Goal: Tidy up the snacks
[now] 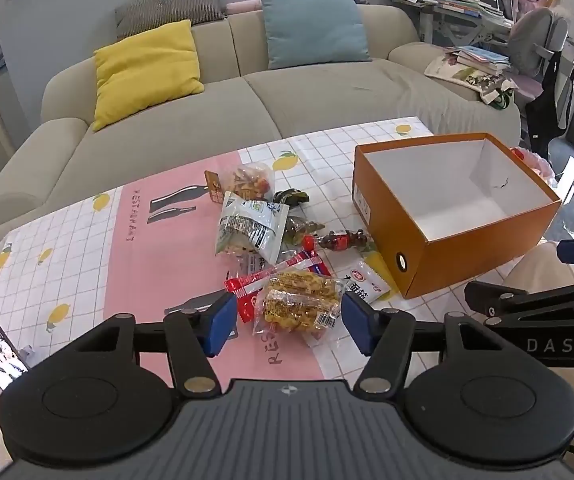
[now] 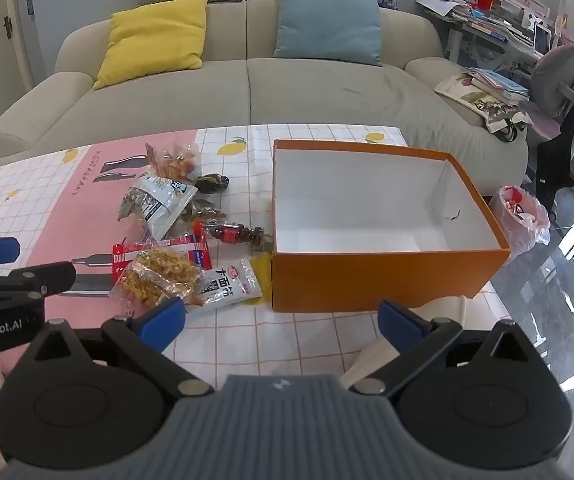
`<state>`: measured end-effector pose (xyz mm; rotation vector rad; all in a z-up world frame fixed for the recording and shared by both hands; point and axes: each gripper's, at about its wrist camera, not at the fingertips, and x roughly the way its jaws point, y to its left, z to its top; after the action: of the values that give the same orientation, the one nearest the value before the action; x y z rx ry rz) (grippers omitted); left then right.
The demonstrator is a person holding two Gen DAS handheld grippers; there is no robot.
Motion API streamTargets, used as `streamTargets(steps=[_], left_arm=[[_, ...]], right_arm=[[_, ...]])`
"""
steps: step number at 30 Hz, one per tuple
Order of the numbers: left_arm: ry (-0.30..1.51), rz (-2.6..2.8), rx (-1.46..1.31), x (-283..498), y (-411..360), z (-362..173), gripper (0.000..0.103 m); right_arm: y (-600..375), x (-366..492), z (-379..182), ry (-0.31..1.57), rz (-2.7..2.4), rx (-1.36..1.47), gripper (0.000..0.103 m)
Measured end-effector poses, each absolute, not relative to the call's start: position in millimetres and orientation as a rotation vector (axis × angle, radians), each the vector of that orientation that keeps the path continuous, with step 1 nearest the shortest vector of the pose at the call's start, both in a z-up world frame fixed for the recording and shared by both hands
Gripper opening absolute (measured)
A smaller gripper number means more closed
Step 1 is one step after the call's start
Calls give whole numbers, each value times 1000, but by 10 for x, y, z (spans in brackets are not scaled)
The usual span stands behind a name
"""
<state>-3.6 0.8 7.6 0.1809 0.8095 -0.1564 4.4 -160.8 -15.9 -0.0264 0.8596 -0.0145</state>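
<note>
While the left gripper [image 1: 285,322] brackets the clear packet of yellow snacks [image 1: 297,304] with its fingers partly apart, gripping nothing, the right gripper [image 2: 281,320] stands fully spread and empty before the orange box [image 2: 387,280]. Risk: closing snags the overlapping red-and-white packet [image 1: 247,286] — crinkly film slips.

The snack pile [image 1: 279,248] lies on the table [image 1: 87,248], ahead of the left gripper [image 1: 287,320]. The box [image 2: 383,280] stands right of the pile, ahead of the right gripper [image 2: 283,320]. A sofa [image 2: 247,92] stands behind.
</note>
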Motion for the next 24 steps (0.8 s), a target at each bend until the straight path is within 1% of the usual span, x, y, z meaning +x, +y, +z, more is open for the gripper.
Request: streamTargets(steps=[4, 5, 7, 20, 24], left_arm=[[797, -161, 174, -44, -2, 90, 66], [793, -160, 170, -47, -4, 96, 61], [787, -153, 173, -50, -7, 100, 57], [786, -133, 158, -26, 38, 104, 57], [787, -124, 126, -22, 79, 116, 54]], right_arm=[[-1605, 39, -156, 856, -14, -31, 100], [-1598, 37, -150, 856, -14, -31, 100], [-1596, 38, -149, 857, -15, -31, 100], [-1595, 38, -147, 857, -13, -33, 100], [-1594, 39, -147, 858, -13, -33, 100]])
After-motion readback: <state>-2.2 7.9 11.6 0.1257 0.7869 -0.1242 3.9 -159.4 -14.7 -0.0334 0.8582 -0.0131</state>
